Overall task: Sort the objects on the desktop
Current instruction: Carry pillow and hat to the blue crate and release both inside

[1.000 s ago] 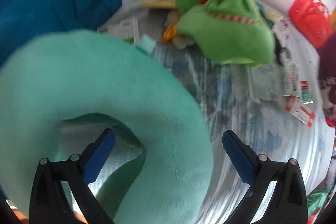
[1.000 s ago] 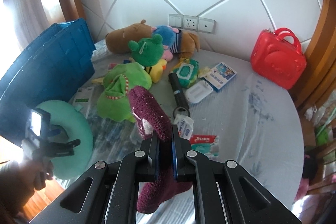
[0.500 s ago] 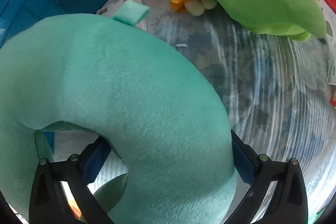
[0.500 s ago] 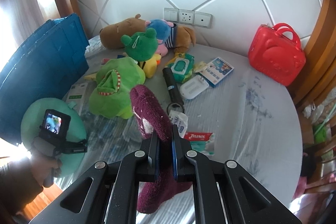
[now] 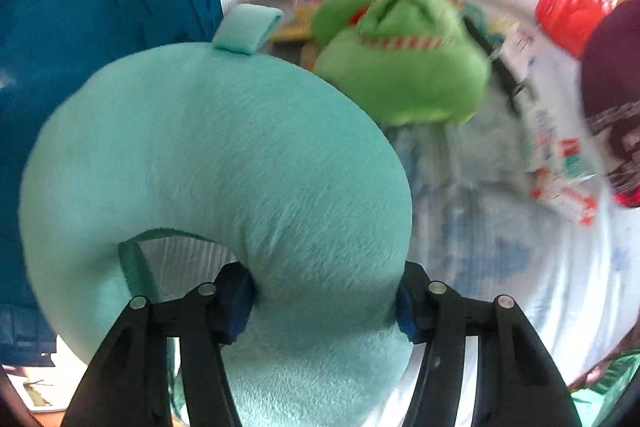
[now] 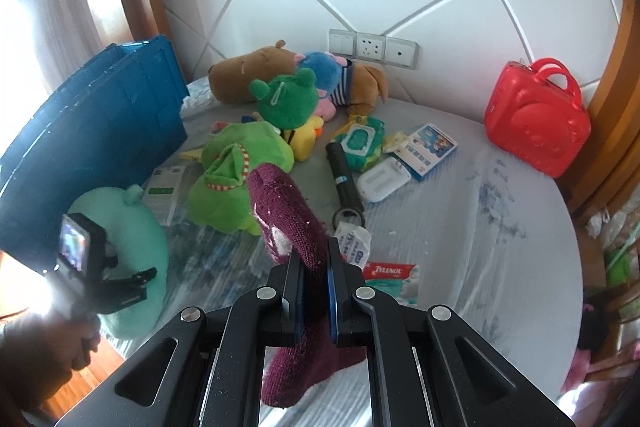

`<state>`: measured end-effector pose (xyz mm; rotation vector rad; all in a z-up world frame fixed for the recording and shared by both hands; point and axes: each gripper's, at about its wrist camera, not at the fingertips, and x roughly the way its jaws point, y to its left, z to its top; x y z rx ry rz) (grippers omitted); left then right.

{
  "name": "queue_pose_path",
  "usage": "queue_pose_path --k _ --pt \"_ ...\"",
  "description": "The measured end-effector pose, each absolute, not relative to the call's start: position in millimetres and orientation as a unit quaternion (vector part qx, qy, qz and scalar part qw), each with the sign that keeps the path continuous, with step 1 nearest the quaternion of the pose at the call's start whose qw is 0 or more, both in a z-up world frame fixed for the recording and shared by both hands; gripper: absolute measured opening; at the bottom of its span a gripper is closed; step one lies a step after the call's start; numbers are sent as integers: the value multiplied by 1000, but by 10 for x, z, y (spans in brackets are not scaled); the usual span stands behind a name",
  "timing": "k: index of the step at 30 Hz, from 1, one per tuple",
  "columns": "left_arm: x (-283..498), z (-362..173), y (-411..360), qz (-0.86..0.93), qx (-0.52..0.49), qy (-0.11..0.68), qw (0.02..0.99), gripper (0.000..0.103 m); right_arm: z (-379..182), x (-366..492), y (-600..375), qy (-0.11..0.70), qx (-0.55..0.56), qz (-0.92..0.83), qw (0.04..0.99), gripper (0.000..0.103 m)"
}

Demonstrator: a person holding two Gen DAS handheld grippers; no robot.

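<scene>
left hand-held gripper (image 5: 324,301) is closing its jaws round one arm of the mint neck pillow (image 5: 208,163), bench's (image 6: 460,227) 9 o'clock edge. right hand-held gripper (image 6: 314,293) is clamped tight on a maroon sock (image 6: 288,219).

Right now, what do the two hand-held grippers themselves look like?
Both match: the left hand-held gripper and the right hand-held gripper have glossy black angular fingers studded with round silver pivot pins and tipped with blue pads. In the right wrist view the left one carries a small black camera with a lit screen. No cables show.
</scene>
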<state>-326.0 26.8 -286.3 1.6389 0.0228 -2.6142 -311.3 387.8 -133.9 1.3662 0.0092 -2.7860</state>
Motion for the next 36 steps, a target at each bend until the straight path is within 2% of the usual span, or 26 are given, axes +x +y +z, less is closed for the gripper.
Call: queue_pose_path --k 9,19,27,36 --pt "-3029 -1732 110 -901 434 19 3 56 -1077 -2960 3659 9 404 -913 53 9" --pt "-2558 -547 -68 -941 339 -1 -1 56 -608 -2980 3191 19 347 -932 106 9" --pt "-2488 96 -775 -960 279 -9 8 57 -189 -3168 2481 43 307 -939 146 9" --pt "-2699 473 -2195 -967 254 -16 20 57 128 -3623 1324 70 275 -943 176 9"
